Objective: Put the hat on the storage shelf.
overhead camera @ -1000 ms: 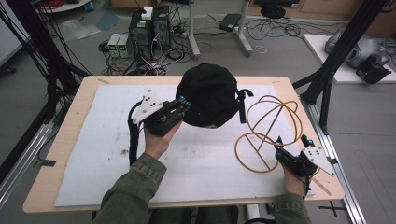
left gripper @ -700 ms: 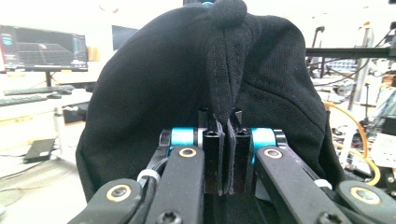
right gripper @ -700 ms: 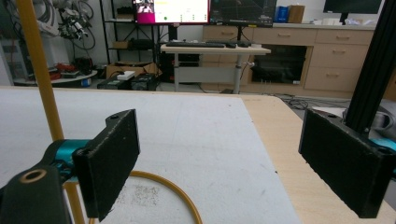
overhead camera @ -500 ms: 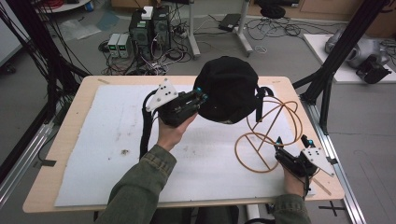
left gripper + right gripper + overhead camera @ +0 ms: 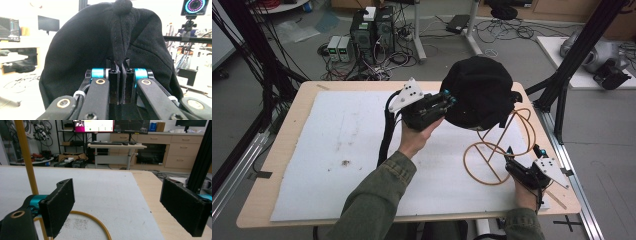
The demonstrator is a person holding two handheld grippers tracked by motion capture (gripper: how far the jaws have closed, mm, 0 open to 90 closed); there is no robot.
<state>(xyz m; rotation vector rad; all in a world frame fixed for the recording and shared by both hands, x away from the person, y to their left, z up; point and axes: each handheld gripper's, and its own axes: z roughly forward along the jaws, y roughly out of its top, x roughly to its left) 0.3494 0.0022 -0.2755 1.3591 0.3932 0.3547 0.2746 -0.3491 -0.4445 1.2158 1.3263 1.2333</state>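
with the left gripper (image 5: pixel 445 97) clamped only on a thin fold of the black fabric cap (image 5: pixel 479 92) held above the orange wire stand (image 5: pixel 499 150), the cloth could slip free, since the right gripper (image 5: pixel 524 157) waits open beside its base ring.

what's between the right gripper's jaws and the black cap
The yellow wire stand: in the high view it rises between the right gripper and the black cap.

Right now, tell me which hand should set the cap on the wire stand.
Left. The left gripper is clamped on the cap, jaws pinching a fold of its fabric, holding it above the wire stand. The right gripper sits open beside the stand's base ring, holding nothing.
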